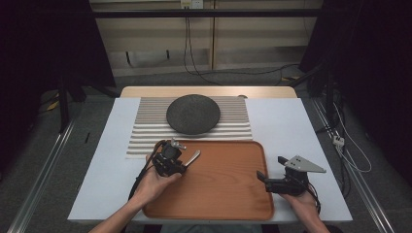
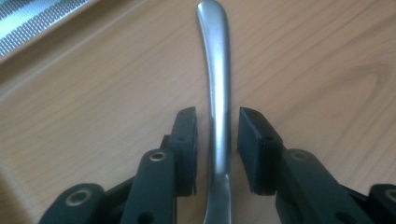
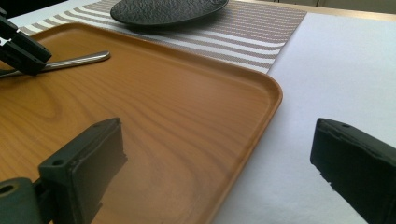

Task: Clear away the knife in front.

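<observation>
The left tool point(image 2: 217, 140) stands narrowly parted around the metal handle point(image 2: 218, 93) of a piece of cutlery: a thin gap shows between each black pad and the steel, so the pads are not pressing on it. The handle runs straight out between the jaws and lies flat on the wooden tray point(image 2: 93, 116), its rounded end pointing away from the tool. In the high view the left tool point(image 1: 184, 162) sits over the tray's near-left part, close to its left edge, with the handle point(image 1: 193, 158) slanting out toward the tray's far side; which kind of cutlery it is cannot be told, since the working end is hidden under the tool. The right tool point(image 3: 219, 163) is spread wide with nothing between its jaws, straddling the tray's right rim: one jaw over the wood, the other over the white covering of the desk point(image 3: 336, 70). In the high view the right tool point(image 1: 262, 178) rests at the tray's right edge point(image 1: 266, 165), near the desk's near-right corner. Beyond the tray's far edge lies a striped placemat point(image 1: 145, 131), and on it a dark round plate point(image 1: 193, 114), well apart from both tools.
</observation>
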`<state>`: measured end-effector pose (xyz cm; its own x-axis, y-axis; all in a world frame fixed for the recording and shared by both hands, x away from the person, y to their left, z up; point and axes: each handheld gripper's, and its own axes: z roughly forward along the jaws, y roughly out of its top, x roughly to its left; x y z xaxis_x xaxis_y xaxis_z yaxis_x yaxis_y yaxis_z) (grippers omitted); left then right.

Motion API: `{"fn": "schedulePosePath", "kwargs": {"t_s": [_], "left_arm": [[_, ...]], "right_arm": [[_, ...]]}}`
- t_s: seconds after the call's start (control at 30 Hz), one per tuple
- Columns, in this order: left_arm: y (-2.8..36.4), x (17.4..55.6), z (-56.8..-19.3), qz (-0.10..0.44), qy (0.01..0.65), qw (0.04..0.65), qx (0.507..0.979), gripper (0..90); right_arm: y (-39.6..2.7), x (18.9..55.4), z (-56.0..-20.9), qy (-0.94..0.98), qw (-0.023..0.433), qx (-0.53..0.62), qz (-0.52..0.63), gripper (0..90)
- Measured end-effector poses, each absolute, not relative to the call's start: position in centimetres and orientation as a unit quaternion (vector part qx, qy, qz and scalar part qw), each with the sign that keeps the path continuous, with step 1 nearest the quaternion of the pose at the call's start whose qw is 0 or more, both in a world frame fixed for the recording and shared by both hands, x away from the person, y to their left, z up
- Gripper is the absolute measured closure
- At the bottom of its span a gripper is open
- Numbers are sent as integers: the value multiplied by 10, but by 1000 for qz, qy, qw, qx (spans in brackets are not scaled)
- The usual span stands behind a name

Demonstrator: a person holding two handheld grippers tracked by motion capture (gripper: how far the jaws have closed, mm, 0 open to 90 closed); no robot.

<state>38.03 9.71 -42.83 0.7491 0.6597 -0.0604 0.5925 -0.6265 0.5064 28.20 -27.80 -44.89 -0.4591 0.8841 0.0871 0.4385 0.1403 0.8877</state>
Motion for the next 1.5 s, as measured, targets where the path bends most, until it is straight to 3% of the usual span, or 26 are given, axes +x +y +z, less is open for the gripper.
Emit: {"fn": "schedulePosePath", "kwargs": {"t_s": [0.13,0.23,0.37,0.6,0.67,0.73,0.8,0.87,0.93,1.0,1.13,1.33,1.5], "left_arm": [[104,382,-429,66,348,278,893,564],[109,383,-430,92,359,292,882,299],[115,387,-427,110,373,323,863,147],[105,365,-423,120,302,365,872,126],[102,360,-422,107,293,376,873,175],[99,356,-421,119,274,374,878,296],[97,355,-422,129,273,378,875,331],[96,356,-424,112,263,371,883,494],[92,356,-428,116,268,354,889,577],[90,357,-432,103,261,348,894,736],[86,358,-434,95,255,336,901,875],[80,361,-440,125,238,313,911,900],[81,363,-441,115,246,323,907,900]], "right_arm": [[-279,281,-449,716,239,462,466,27],[-280,281,-449,715,238,462,467,27],[-279,281,-449,717,238,460,466,28],[-279,277,-447,714,239,462,470,27],[-278,277,-447,715,238,461,469,28],[-277,277,-447,716,239,459,469,27],[-277,277,-447,717,240,458,469,27],[-278,276,-447,715,240,460,469,27],[-278,276,-447,715,240,460,469,28],[-278,277,-447,715,240,459,469,28],[-277,277,-447,716,238,459,469,27],[-277,277,-447,717,238,459,468,28],[-277,277,-447,716,238,459,469,28]]}}
